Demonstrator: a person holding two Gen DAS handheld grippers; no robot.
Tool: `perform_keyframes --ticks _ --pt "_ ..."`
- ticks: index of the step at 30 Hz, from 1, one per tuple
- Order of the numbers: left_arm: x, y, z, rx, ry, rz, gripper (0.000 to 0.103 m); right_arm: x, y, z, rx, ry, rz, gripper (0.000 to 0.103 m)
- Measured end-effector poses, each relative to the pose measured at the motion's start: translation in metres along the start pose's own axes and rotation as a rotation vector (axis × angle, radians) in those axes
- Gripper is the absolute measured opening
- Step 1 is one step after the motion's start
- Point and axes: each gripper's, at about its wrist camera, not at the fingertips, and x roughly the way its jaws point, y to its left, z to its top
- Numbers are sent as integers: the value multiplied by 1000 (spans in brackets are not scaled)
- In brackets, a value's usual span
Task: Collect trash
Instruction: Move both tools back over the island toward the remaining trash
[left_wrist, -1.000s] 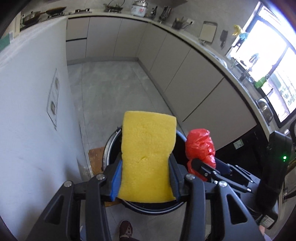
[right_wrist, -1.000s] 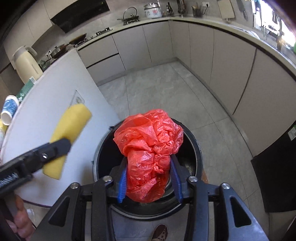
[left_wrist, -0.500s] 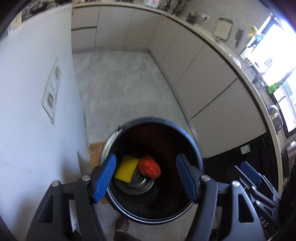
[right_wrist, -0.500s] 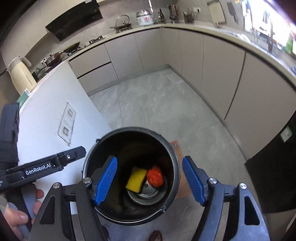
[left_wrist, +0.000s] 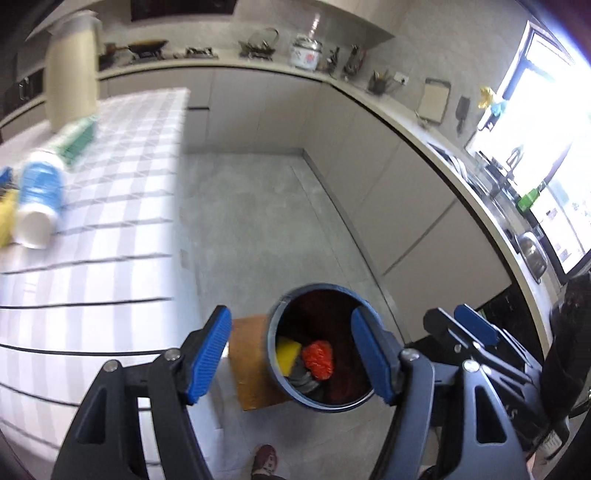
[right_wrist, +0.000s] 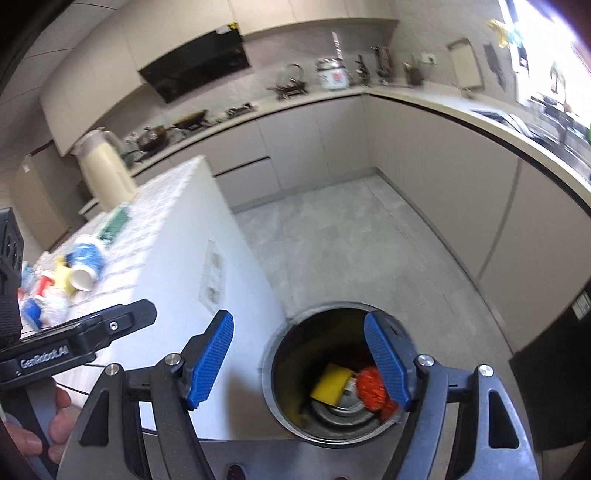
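A round dark trash bin (left_wrist: 275, 332) stands on the floor beside the table; it also shows in the right wrist view (right_wrist: 280, 354). In it lie a yellow sponge (left_wrist: 287, 350) (right_wrist: 330, 382) and a crumpled red plastic bag (left_wrist: 318, 359) (right_wrist: 372, 387). My left gripper (left_wrist: 291, 356) is open and empty, high above the bin. My right gripper (right_wrist: 301, 363) is open and empty, also above the bin. The left gripper shows at the left edge of the right wrist view (right_wrist: 79, 338). More trash lies on the table: a tipped blue and white paper cup (left_wrist: 38, 201) (right_wrist: 85, 260) and small wrappers (right_wrist: 40, 299).
A white checked table (left_wrist: 110, 206) stands left of the bin. A cream thermos (left_wrist: 72, 70) (right_wrist: 103, 171) and a green packet (left_wrist: 79, 142) stand on it. A wooden board (left_wrist: 247, 363) lies under the bin. Kitchen cabinets and a counter run along the back and right.
A second ago the left gripper held the sponge and the right gripper the red bag. Both opened and the items dropped into the bin. Both grippers have since risen and tilted up.
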Motion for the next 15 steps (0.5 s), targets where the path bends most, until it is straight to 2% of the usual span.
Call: perform_keyframes --ticks 5,7,15 --pt "-40 67 5 -43 -59 80 71 -3 74 7 -47 -18 80 82" --pt "-37 94 2 -62 -73 115 71 1 105 8 -71 -16 101 82" --pt "-77 205 -7 -129 -117 255 71 20 242 4 -180 -7 184 82"
